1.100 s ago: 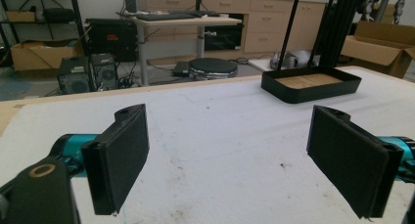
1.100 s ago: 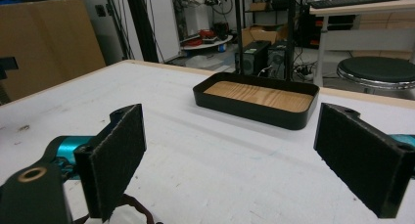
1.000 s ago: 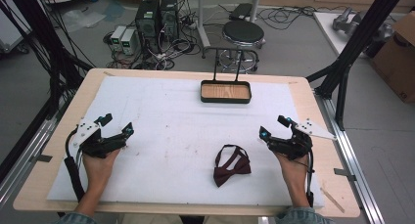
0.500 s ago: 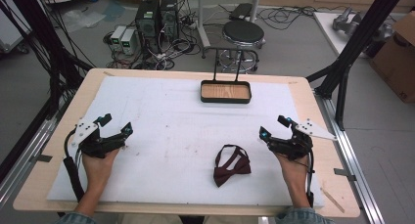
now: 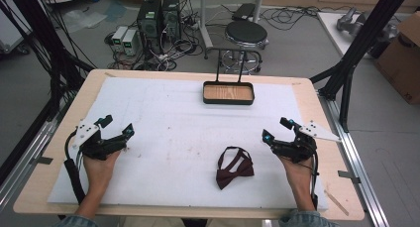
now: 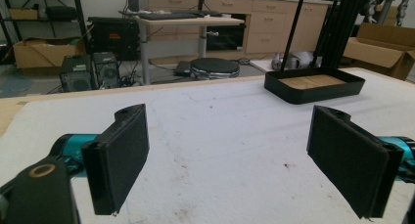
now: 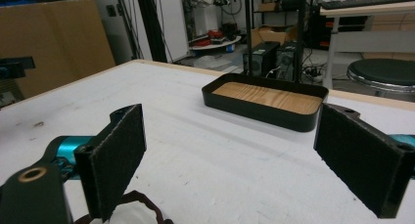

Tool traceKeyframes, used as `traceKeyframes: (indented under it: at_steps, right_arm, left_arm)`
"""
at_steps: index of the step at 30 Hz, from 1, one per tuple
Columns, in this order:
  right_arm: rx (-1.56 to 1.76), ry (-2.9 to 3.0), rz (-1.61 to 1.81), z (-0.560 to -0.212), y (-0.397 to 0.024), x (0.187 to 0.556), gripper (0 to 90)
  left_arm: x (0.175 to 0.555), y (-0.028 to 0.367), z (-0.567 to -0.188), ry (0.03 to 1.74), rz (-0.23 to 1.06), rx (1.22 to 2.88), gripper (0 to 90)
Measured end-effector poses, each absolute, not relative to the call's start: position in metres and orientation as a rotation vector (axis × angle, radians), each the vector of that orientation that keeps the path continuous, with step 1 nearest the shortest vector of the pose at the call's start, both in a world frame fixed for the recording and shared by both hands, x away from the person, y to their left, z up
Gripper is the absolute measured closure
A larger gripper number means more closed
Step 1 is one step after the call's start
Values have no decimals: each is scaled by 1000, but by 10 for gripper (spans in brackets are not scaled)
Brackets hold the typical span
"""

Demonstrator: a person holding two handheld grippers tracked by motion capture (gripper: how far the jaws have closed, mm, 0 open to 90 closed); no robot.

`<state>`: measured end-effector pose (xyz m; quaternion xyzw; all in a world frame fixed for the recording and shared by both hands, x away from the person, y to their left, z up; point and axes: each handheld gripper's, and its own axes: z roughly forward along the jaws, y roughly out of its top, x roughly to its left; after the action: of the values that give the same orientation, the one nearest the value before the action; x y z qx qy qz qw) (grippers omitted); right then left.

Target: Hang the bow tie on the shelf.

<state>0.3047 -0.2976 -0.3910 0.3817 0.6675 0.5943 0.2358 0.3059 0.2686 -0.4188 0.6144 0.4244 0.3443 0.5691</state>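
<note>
Your left gripper (image 5: 117, 132) and right gripper (image 5: 276, 129) both rest on the white mat (image 5: 173, 118), jaws spread wide, bow tie (image 5: 234, 167) between them, tray (image 5: 228, 93) beyond.

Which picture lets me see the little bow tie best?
The high view. There the dark red bow tie lies flat and whole on the white mat, nearer the right gripper. The right gripper view catches just a dark red edge of it at the bottom, beside one jaw. The left gripper view looks toward the tray instead.

Matt white sheet (image 5: 173, 138); wood-floored black tray (image 5: 228, 93); satiny bow tie (image 5: 234, 168).
</note>
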Motion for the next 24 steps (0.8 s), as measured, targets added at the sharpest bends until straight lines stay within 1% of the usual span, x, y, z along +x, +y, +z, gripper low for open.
traceKeyframes:
  at_steps: [9,12,19,21,24]
  right_arm:
    - [908,1960,1676,-393,-290,307,111]
    - [822,2044,1724,-395,-286,308,137]
    - [660,2220,1780,-400,-274,310,160]
    - [611,2270,1769,-402,-269,309,182]
    - [515,2370,1733,-406,-260,308,240]
  left_arm:
    - [307,269,-419,999,804,1444,161]
    - [307,270,-419,998,803,1442,161]
    - [307,270,-419,1001,803,1436,161]
    - [307,270,-419,1001,803,1436,161]
    - [307,270,-419,1001,802,1433,161]
